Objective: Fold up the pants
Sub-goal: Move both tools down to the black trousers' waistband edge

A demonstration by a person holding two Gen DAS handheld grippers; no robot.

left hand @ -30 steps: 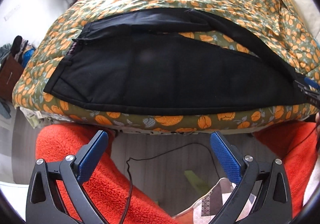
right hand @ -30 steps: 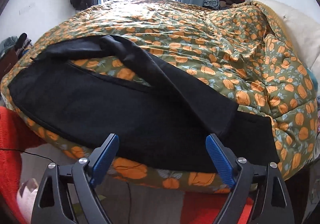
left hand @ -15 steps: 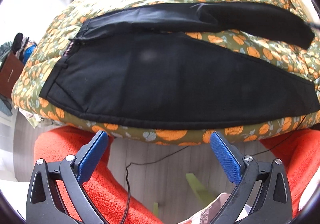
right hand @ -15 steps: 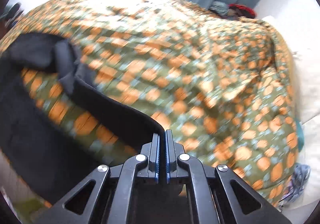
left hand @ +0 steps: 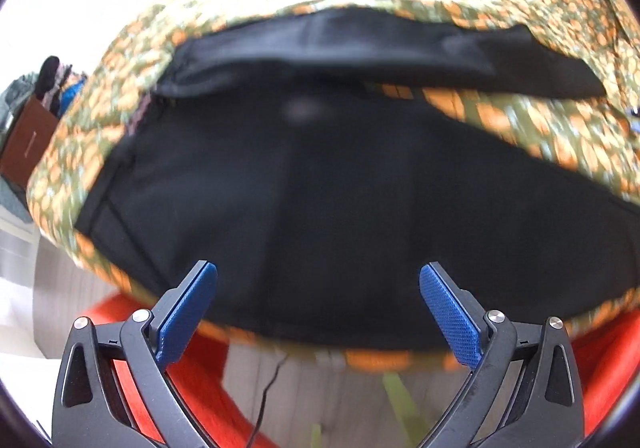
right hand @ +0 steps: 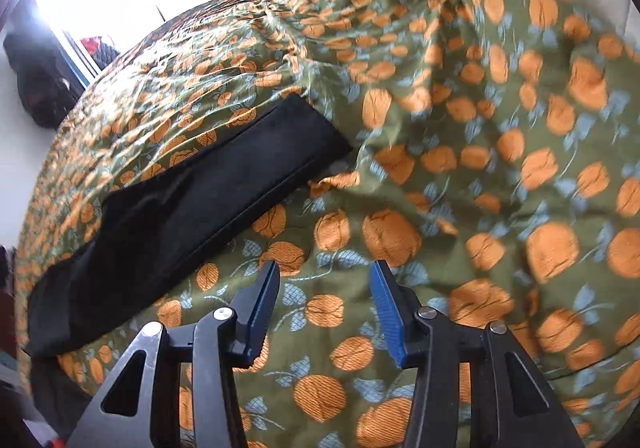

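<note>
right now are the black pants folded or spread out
Spread: the black fabric pants lie flat on the orange-patterned green quilt, two legs apart, quilt showing between them.

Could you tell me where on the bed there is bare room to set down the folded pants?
The quilt is bare to the right of the far pant leg, beyond the right gripper, whose jaws have just been opening, with nothing between them. The near edge is crowded: black pants cover it ahead of the left gripper.

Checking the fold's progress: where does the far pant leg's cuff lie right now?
In the right wrist view the pant leg's cuff lies flat on the orange-patterned quilt, up and left of the open right hand-held gripper, clear of its fingers.
</note>
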